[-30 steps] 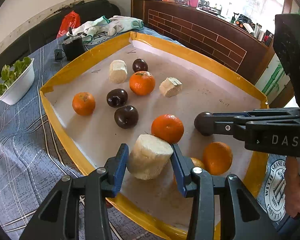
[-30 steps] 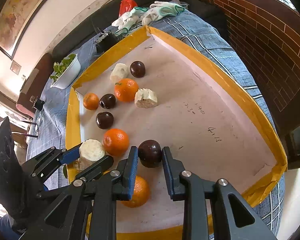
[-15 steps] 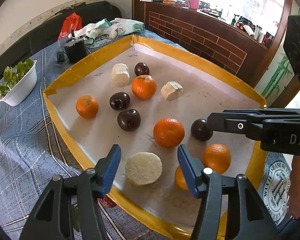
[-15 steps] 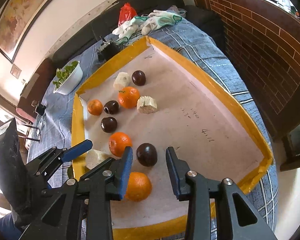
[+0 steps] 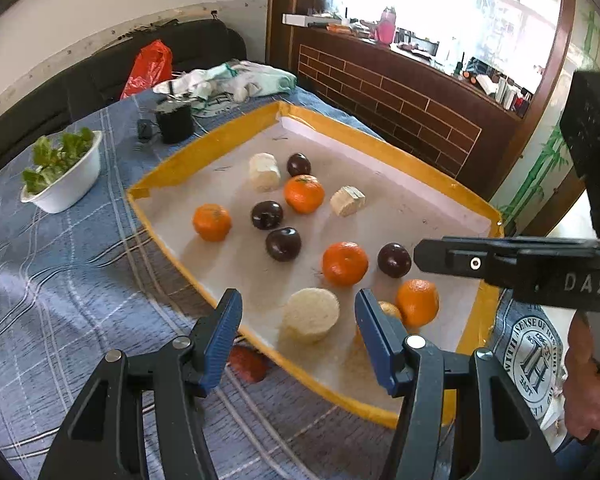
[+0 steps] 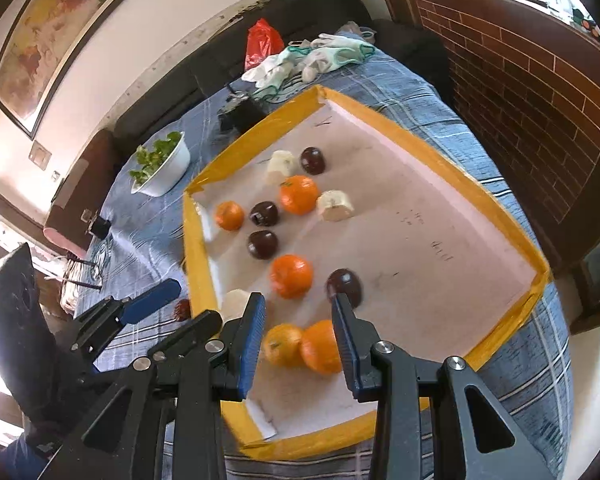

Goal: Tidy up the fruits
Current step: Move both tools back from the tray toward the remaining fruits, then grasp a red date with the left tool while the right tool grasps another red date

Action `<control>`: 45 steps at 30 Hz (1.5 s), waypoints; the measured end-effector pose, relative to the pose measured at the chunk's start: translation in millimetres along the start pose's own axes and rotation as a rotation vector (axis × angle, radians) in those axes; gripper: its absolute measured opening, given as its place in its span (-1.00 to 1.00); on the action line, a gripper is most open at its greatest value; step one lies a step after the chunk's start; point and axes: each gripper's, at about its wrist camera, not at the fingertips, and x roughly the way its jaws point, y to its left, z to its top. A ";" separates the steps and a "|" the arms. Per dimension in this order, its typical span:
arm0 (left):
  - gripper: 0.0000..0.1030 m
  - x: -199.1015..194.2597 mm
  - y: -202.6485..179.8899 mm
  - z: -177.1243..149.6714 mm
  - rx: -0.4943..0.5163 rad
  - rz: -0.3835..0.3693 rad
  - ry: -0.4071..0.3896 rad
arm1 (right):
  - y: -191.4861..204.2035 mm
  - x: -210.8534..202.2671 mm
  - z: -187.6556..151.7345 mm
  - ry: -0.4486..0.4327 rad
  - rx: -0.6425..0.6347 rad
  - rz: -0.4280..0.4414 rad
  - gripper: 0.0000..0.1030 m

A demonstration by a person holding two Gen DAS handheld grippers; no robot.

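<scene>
A yellow-rimmed tray (image 5: 404,156) (image 6: 480,204) holds several oranges, dark plums and pale cut chunks. My left gripper (image 5: 298,330) is open and empty, raised above the tray's near edge, with a pale round chunk (image 5: 311,314) resting on the tray between its fingers. My right gripper (image 6: 298,344) is open and empty above two oranges (image 6: 302,346) at the near edge. A dark plum (image 6: 344,285) (image 5: 394,260) lies just beyond its right finger. An orange (image 5: 345,263) (image 6: 291,275) sits next to that plum.
A white bowl of greens (image 5: 62,172) (image 6: 162,164), a black cup (image 5: 174,120), gloves (image 5: 228,82) and a red bag (image 5: 148,66) lie on the blue checked cloth beyond the tray. A small red fruit (image 5: 248,362) lies on the cloth beside the tray. A brick counter (image 6: 520,68) stands at right.
My left gripper let go of the pale chunk, opened and pulled back up. My right gripper let go of the dark plum, opened and drew back over the two oranges.
</scene>
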 end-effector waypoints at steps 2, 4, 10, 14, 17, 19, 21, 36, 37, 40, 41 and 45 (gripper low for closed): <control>0.12 -7.6 9.4 -3.1 -0.015 0.001 -0.008 | 9.6 0.0 -3.6 0.003 -0.012 0.007 -0.27; 0.12 -14.3 21.3 -8.0 -0.030 0.007 -0.013 | 18.4 -0.5 -7.1 0.004 -0.024 0.013 -0.27; 0.12 -18.1 67.3 -28.6 -0.089 0.046 0.011 | 40.6 -3.1 -19.5 0.012 -0.072 0.019 -0.27; 0.11 -8.5 92.2 -38.7 -0.119 0.060 0.041 | 51.4 -6.2 -29.4 0.017 -0.106 0.015 -0.27; 0.11 2.9 98.7 -40.7 -0.116 0.048 0.067 | 57.5 -7.9 -36.8 0.024 -0.132 0.010 -0.27; 0.11 12.6 98.4 -41.4 -0.102 0.029 0.083 | 61.4 -8.0 -41.0 0.032 -0.148 0.008 -0.27; 0.05 20.2 96.3 -42.7 -0.090 0.021 0.096 | 63.2 -8.7 -44.0 0.036 -0.158 0.006 -0.27; -0.62 8.6 111.7 -71.8 -0.088 0.090 0.095 | 116.8 33.5 -52.7 0.146 -0.329 0.012 -0.31; -0.62 4.6 113.6 -76.1 -0.095 0.094 0.095 | 121.2 40.4 -51.7 0.161 -0.341 0.004 -0.33; -0.62 -8.5 120.6 -89.6 -0.130 0.103 0.089 | 135.4 58.8 -48.8 0.189 -0.374 -0.027 -0.33; -0.62 -10.5 121.1 -92.2 -0.138 0.104 0.089 | 140.1 62.9 -48.7 0.195 -0.388 -0.037 -0.34; -0.62 -24.0 125.7 -106.6 -0.174 0.108 0.079 | 156.1 88.2 -46.8 0.208 -0.439 -0.145 -0.34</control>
